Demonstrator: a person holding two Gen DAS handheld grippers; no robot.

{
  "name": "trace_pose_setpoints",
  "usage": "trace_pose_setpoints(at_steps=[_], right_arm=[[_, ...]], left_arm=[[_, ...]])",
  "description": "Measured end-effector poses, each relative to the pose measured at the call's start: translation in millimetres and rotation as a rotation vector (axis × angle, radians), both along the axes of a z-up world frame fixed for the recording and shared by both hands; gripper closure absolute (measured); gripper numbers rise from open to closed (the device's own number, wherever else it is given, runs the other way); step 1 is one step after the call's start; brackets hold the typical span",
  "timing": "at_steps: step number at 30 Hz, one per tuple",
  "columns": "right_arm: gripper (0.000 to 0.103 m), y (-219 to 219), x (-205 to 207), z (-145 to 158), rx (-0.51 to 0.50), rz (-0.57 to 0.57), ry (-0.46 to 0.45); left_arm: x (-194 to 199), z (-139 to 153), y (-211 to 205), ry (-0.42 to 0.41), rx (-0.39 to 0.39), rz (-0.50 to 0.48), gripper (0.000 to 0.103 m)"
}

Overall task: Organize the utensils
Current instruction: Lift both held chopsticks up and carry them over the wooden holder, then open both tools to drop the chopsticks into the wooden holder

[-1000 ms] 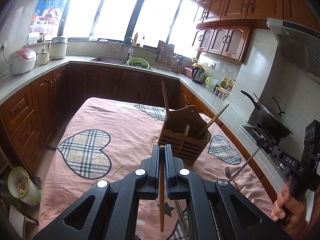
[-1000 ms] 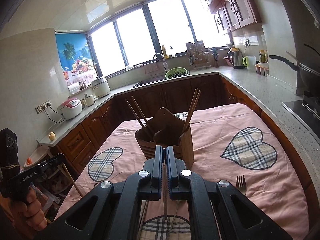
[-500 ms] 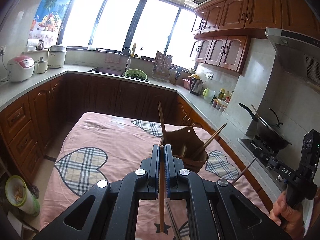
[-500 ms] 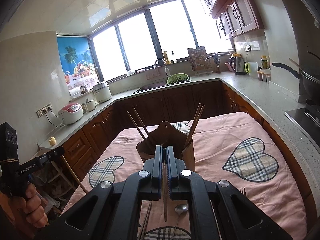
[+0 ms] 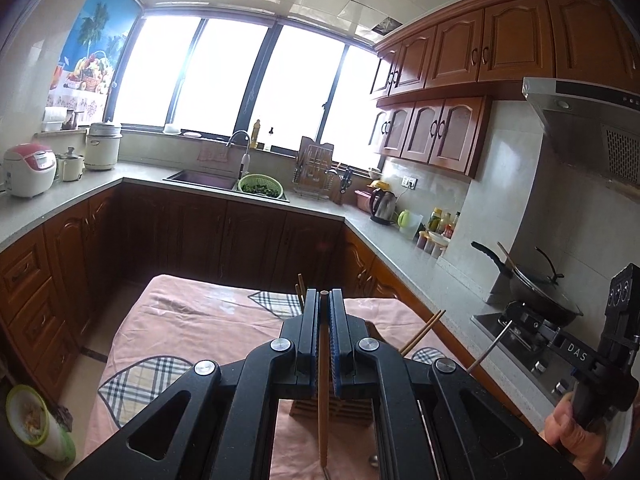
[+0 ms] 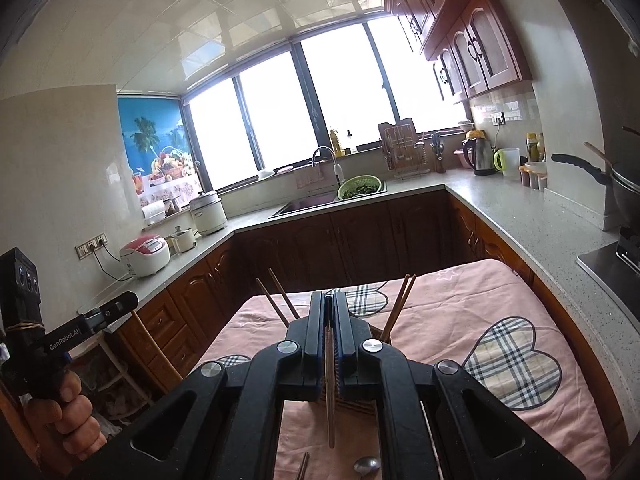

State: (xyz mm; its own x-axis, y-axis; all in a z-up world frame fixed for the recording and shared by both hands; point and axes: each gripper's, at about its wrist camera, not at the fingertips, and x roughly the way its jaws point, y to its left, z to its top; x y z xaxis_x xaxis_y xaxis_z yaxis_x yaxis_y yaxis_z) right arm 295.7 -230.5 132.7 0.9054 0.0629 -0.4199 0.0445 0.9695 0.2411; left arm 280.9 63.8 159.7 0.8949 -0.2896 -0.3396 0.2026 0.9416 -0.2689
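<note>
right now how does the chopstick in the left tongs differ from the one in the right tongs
The left chopstick is reddish brown and thicker; the right chopstick is paler and thinner. The left one's top end shows level with the pad tips; the right one's top is hidden between the pads. Both hang downward, pinched in shut tongs, left and right, above the pink cloth.

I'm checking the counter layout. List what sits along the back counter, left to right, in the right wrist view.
Pink rice cooker → small white pot → big white cooker → faucet → green colander → dish rack → kettle → green cup.
</note>
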Motion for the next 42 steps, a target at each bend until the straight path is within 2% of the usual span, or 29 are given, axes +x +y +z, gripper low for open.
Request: trace_pose_setpoints(at_steps=[7,13,21,30,35,42], right_arm=[[0.099,-13.4,36.4,22.6,-0.004,-0.024,-0.069],[0.099,-21.6,66.7,24.4,-0.018,-0.044,-0.088],[0.099,-23.0,85.3,-16.8,-0.042,-0.060,-0.041],[0.099,-23.6,90.7,-69.3,-0.016,-0.064,0.030],[0.099,-29.9,91.4,-89.1,0.020,-0.068,0.077],[0.099,-39.0,91.7,-87.9,0.032,-0.078,0.082]], left_arm=[[44.2,15.0,-7.8,-0.080,-0.009,0.011,0.100],[85.0,-0.6,-18.1,-0.113,-0.014,0.048,0.100],[146.3,-56.3,-41.0,-0.023,-0.009,0.104,0.100],[184.0,-104.4,-59.1,0.059,-0.013,0.119,0.100],[188.4,-108.4,-55.9,0.092,-0.001,0.110,0.099],[187.4,-102.6,-51.9,0.103,0.033,0.106,0.098]])
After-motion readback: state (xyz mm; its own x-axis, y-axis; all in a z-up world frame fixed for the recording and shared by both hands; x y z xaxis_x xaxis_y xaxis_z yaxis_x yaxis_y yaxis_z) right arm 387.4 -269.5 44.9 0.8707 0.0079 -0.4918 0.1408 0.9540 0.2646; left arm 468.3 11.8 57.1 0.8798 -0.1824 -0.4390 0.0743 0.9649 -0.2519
